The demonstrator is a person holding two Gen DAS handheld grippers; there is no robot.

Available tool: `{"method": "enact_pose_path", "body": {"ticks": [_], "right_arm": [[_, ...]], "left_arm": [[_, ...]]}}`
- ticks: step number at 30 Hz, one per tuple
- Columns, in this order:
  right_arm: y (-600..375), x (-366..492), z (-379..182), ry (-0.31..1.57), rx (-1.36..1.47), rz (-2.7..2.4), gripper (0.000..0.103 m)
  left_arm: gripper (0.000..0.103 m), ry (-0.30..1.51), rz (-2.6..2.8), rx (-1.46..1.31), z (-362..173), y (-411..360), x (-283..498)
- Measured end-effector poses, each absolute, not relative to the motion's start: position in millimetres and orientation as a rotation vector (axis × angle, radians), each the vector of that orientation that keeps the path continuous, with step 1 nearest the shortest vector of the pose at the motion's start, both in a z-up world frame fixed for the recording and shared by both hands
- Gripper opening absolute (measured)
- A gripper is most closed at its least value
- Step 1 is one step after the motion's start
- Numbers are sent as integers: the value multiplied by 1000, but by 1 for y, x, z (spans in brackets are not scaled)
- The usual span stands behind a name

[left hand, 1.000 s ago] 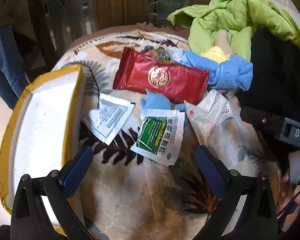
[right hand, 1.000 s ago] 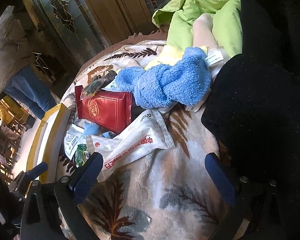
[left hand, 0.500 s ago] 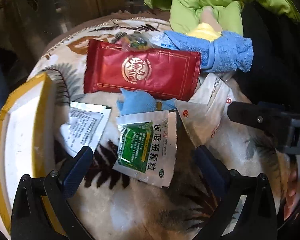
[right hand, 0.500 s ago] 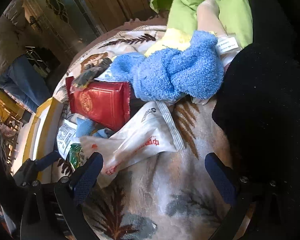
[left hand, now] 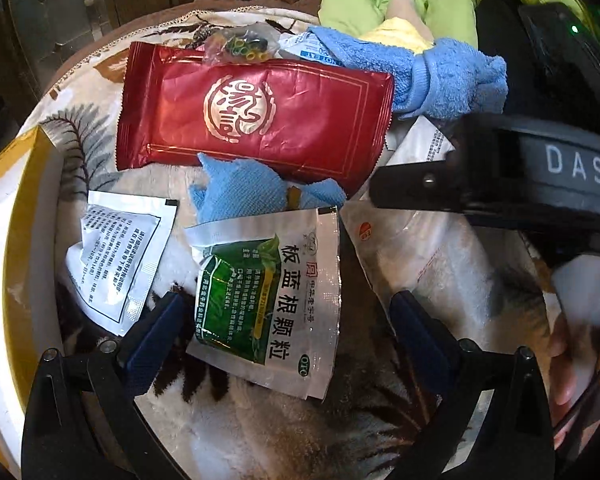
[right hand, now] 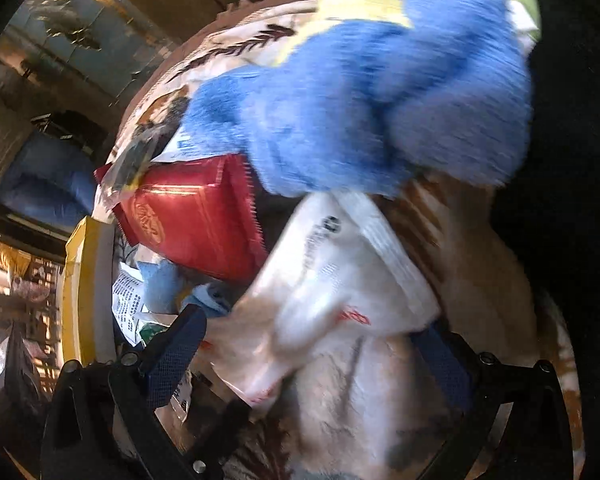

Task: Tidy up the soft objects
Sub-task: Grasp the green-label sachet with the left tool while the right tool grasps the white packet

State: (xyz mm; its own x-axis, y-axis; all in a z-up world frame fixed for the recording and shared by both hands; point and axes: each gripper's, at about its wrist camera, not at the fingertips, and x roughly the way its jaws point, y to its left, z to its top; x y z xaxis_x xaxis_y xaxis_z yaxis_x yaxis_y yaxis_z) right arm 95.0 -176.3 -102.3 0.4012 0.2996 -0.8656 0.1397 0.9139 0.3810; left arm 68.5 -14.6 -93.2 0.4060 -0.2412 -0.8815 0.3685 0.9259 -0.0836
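Hovering left gripper (left hand: pixel 288 320), fingers apart, over green-label sachet (left hand: pixel 268 300) | white sachet (left hand: pixel 118 256) left of it | red packet (left hand: pixel 256 114) behind it | right gripper (right hand: pixel 312 344) spread around clear pouch (right hand: pixel 340 288), right of sachet

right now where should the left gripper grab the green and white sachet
Grip the green and white sachet by its flat near edge, coming in low from the front. It lies flat between the open left gripper fingers, and its far edge tucks against the blue cloth.
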Motion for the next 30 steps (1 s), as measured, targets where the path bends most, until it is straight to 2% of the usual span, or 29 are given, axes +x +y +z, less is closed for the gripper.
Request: {"method": "enact_pose_path", "body": {"ticks": [5,8,10,11,16,23,30], "right_arm": [[-181,91,-102,1129,405,121,85],[-184,90,-102,1122,387,128,72],[-188,89,-101,1120,388,134,66],[-189,88,-100,1118,393,140,64],[-200,83,-98,1104,465,185,50],[-205,75,-89,1089,479,212,47],[-209,61,-59,1021,502,285,38]], "left_arm": [[91,1094,-398,111,-93,-14,72],[78,1091,-401,110,-91,-16,75],[52,1095,-420,74,-90,-14,76],[49,1104,-432,50,-90,-13,76],[44,1098,-429,77,-88,-18,73],[40,1105,-421,40,-89,-11,69],[38,1090,-416,-36,-82,1,64]]}}
